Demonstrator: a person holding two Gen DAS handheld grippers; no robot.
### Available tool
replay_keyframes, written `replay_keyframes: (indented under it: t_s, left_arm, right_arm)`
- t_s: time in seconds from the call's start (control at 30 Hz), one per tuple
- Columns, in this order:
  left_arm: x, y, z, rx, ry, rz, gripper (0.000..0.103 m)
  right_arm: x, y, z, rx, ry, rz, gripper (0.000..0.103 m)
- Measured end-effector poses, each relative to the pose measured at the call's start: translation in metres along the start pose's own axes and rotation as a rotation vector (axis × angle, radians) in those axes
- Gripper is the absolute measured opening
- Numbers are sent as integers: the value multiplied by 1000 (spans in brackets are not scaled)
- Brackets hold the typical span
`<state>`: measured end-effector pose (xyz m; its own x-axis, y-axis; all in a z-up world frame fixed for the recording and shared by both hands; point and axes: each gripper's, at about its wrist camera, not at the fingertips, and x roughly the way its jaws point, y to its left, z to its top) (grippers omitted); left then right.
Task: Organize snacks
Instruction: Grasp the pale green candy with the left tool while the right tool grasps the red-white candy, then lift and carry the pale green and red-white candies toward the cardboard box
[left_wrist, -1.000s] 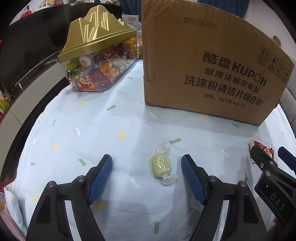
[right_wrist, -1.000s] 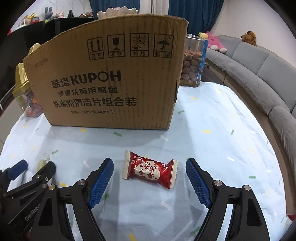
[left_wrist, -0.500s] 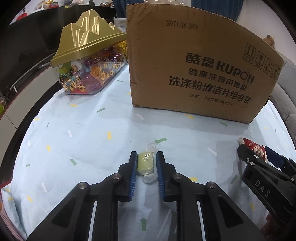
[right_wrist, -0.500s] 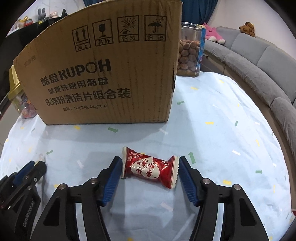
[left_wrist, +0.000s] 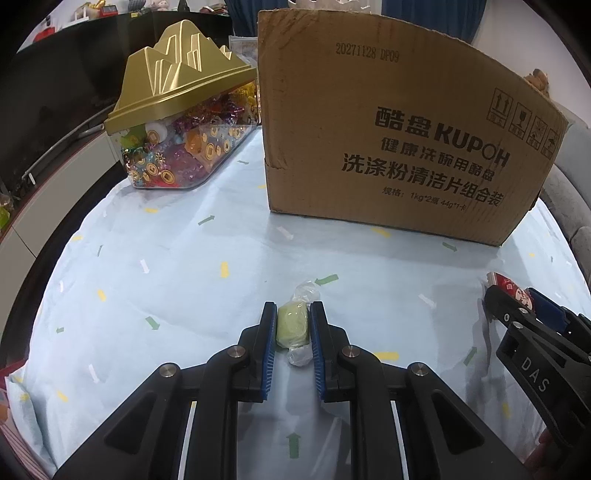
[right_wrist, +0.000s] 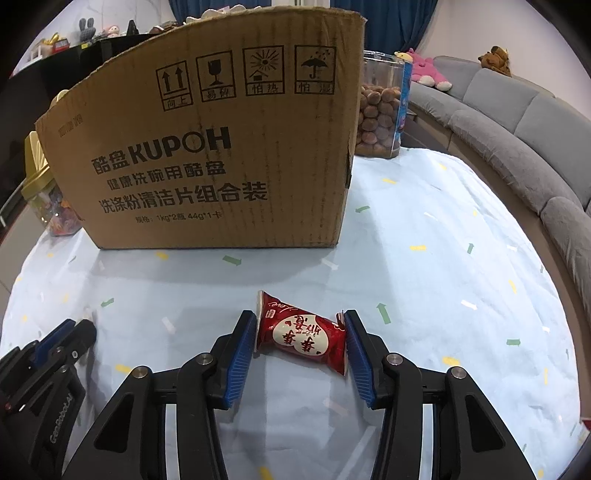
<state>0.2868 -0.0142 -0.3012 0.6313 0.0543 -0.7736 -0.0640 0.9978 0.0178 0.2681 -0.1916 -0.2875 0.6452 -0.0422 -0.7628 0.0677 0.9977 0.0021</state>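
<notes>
In the left wrist view my left gripper (left_wrist: 292, 325) is shut on a yellow-green wrapped candy (left_wrist: 291, 325), held just over the pale blue tablecloth (left_wrist: 184, 266). In the right wrist view my right gripper (right_wrist: 301, 334) is shut on a red wrapped candy (right_wrist: 301, 332), its blue pads touching both wrapper ends. The red candy (left_wrist: 508, 286) and the right gripper (left_wrist: 517, 312) also show at the right edge of the left wrist view. The left gripper (right_wrist: 70, 332) shows at the left of the right wrist view.
A large brown cardboard box (left_wrist: 388, 129) stands behind both candies; it also shows in the right wrist view (right_wrist: 207, 147). A clear candy container with a gold mountain lid (left_wrist: 181, 110) stands at back left. A clear jar of brown balls (right_wrist: 380, 107) stands behind the box. A grey sofa (right_wrist: 517, 122) is at right.
My left gripper closed on the yellow-green candy about half a second ago and still holds it. My right gripper has now closed from wide open onto the red candy. Both views have drawn back slightly.
</notes>
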Motion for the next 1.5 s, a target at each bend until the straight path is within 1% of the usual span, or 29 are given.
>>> replay_keyframes:
  t_s: [0.2, 0.4, 0.77, 1.2, 1.5]
  left_arm:
    - [-9, 1, 4, 1, -27, 3, 19]
    - [-25, 2, 12, -4, -67, 3, 19]
    - [-69, 1, 31, -5, -144, -9, 19]
    - [-119, 8, 49, -9, -227, -21, 19]
    - [-152, 3, 64, -2, -283, -23, 19]
  right_arm:
    - [-11, 2, 5, -5, -21, 3, 49]
    - [-32, 6, 14, -22, -58, 6, 49]
    - [-72, 9, 27, -36, -123, 16, 49]
    - [-134, 7, 46, -38, -227, 27, 49]
    - [-165, 5, 55, -36, -282, 35, 49]
